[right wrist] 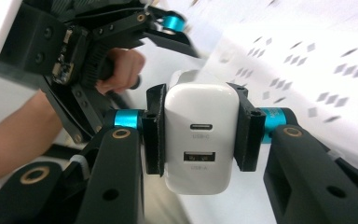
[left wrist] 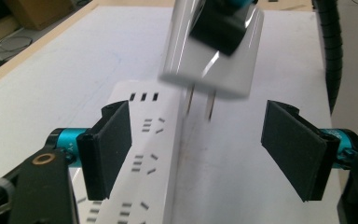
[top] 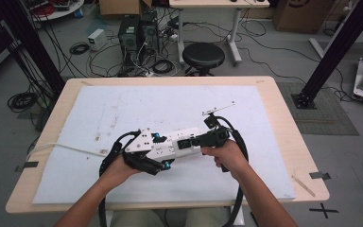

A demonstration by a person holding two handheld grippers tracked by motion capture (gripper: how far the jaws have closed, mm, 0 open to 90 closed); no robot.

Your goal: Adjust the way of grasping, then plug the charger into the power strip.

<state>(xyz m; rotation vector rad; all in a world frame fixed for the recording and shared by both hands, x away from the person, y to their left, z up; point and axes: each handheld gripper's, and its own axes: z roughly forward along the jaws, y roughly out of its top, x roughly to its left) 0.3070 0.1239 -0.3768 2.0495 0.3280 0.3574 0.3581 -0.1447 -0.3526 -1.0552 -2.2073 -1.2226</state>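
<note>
White plastic is clamped firmly between the pads of the right tongs (right wrist: 199, 133): a two-port USB wall charger (right wrist: 200, 140), squeezed on both flanks, ports facing the right gripper view. In the left gripper view its two metal prongs (left wrist: 200, 105) hang just above the white power strip (left wrist: 144, 154), not yet seated, and beside the strip's edge rather than over a slot, so a miss onto the bare surface (left wrist: 65, 70) is judged the main danger. The left tongs (left wrist: 214, 149) are spread wide, one pad over the strip and the other off its side, nothing pressed; the strip is therefore not braced, and a push from the prongs could slide or tip it. A tilted charger could also bend a prong or twist in the pads. Farther off, on the white mat (top: 123, 109), the strip's cable (top: 61, 147) trails leftward and could drag.
</note>
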